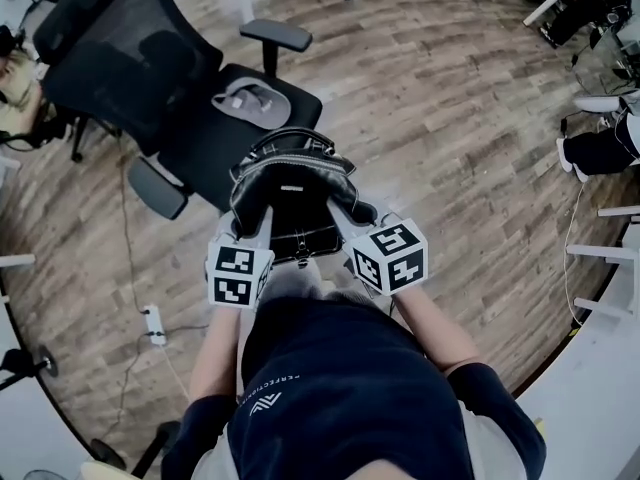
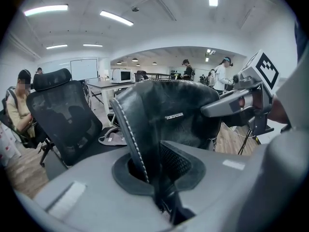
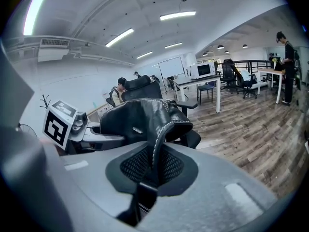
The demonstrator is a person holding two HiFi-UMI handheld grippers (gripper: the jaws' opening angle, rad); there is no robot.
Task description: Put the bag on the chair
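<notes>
I see a grey cap, a power strip on the wood floor, and a microwave on a far table.

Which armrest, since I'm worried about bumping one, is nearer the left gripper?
The armrest lower left in the head view, close to the left gripper; the other armrest stands across the seat.

Left gripper has its jaws pinched down on the white-stitched edge of the black leather bag, which fills the middle. The right gripper meets the bag's far side. A black mesh office chair stands behind at the left, with a grey item on its seat.
</notes>
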